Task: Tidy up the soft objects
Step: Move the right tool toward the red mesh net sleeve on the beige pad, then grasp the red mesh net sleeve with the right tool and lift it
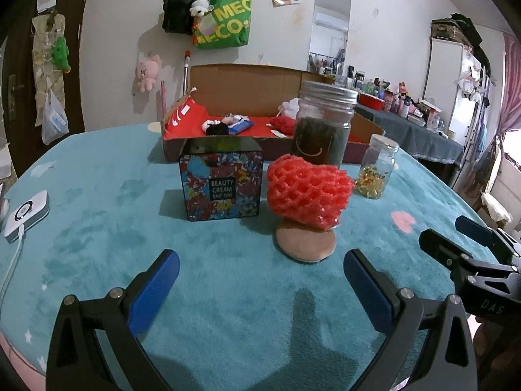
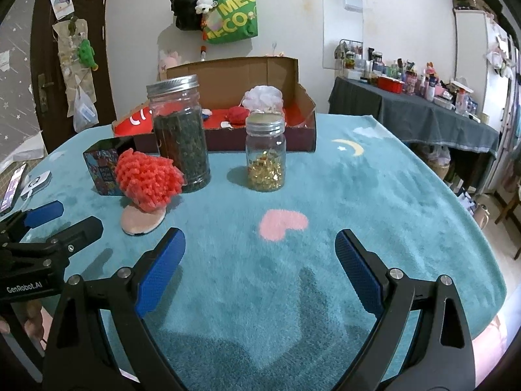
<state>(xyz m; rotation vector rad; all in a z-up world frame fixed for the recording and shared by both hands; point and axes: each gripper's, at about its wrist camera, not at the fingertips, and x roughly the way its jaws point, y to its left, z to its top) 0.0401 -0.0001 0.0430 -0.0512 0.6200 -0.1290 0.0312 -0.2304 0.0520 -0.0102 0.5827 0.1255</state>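
"BEAUTY CREAM" on floral box; "GenRobot.AI" on left gripper; "MECO" on green bag.

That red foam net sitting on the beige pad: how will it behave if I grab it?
The red foam net is open mesh, so probably light and squashy; the jaws may sink in. It rests loosely on the beige pad, which might shift or lift along with it.

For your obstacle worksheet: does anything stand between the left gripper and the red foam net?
Only the round tan pad: the red foam net rests on it, ahead of the open left gripper. Otherwise bare blanket.
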